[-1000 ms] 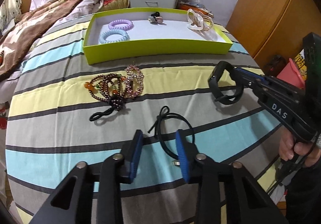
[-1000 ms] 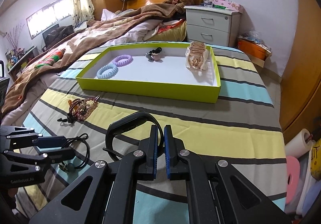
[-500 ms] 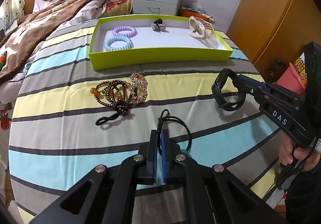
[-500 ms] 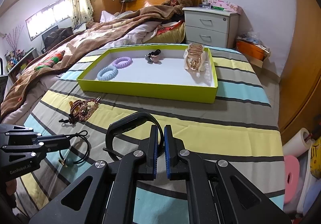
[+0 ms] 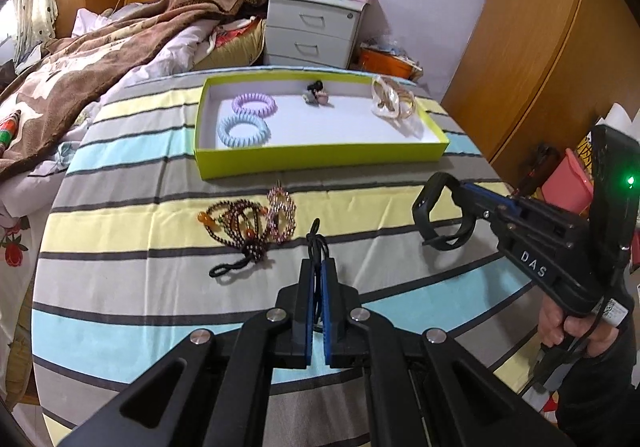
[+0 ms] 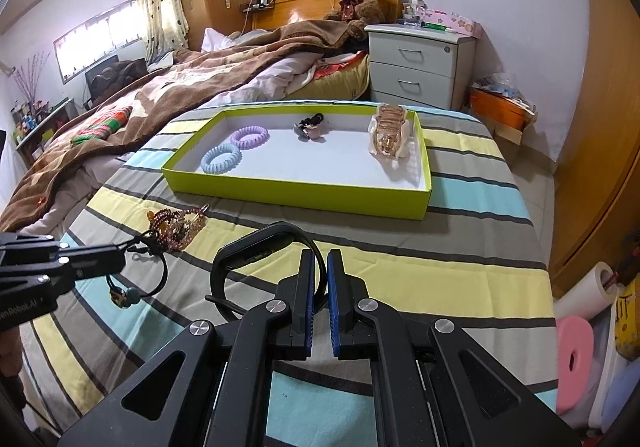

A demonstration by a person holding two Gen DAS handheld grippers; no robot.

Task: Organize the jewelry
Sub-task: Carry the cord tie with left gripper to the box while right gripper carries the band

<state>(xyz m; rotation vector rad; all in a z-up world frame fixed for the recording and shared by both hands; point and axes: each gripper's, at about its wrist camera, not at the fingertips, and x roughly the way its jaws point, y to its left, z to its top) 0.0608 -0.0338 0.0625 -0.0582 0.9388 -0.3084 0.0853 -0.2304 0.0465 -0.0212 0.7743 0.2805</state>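
The left claw [image 5: 319, 271] is built of matte black linkage arms with triangular cut-outs, joined by round silver screws, and its two flat fingers [image 5: 308, 303] are faced with blue pads. The right claw [image 6: 319, 271] is made to the same pattern, black with silver screws and blue-lined fingers [image 6: 333, 303]. On the right claw's black side, white letters "DAS" are printed, and behind them a black housing with a small green light is mounted. Below that housing a bare-skinned hand [image 5: 576, 327] is seen around a black grip, with a dark sleeve and a thin black cable beside it.
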